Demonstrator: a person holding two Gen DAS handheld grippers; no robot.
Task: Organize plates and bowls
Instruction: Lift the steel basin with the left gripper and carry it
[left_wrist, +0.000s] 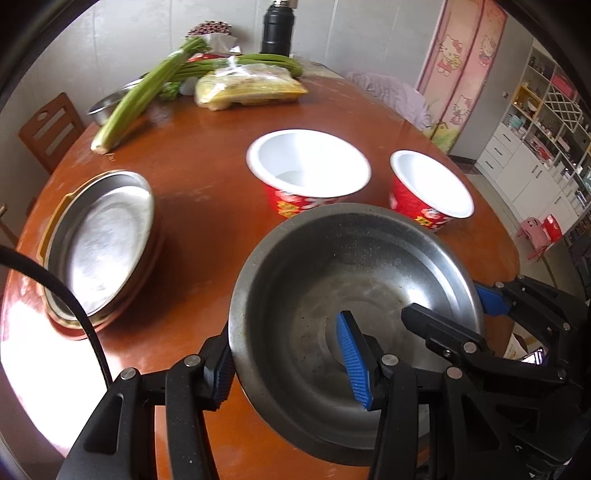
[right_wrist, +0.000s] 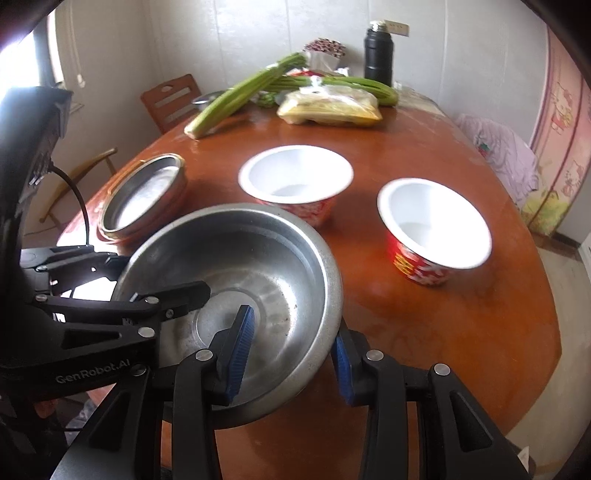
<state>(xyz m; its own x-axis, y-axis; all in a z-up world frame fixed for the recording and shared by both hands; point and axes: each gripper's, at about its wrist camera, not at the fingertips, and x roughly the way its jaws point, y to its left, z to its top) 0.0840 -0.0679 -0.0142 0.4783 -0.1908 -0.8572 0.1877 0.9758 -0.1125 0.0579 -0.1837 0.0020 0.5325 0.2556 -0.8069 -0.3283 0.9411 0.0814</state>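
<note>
Gripping opposite rims of steel bowl (left_wrist: 354, 314), left gripper (left_wrist: 291, 363) and right gripper (right_wrist: 291, 354) both clamped, one finger inside each.

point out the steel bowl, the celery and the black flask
steel bowl (left_wrist: 314, 280), left wrist view, bare inner wall
celery (right_wrist: 236, 96), right wrist view, middle of the long stalk
black flask (right_wrist: 378, 55), right wrist view, middle of its body

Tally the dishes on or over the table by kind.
Steel bowl held by both grippers: 1
Red-and-white bowls: 2
Stacks of metal plates: 1, plate count unclear
Steel basin behind the celery: 1
Total: 5
</note>
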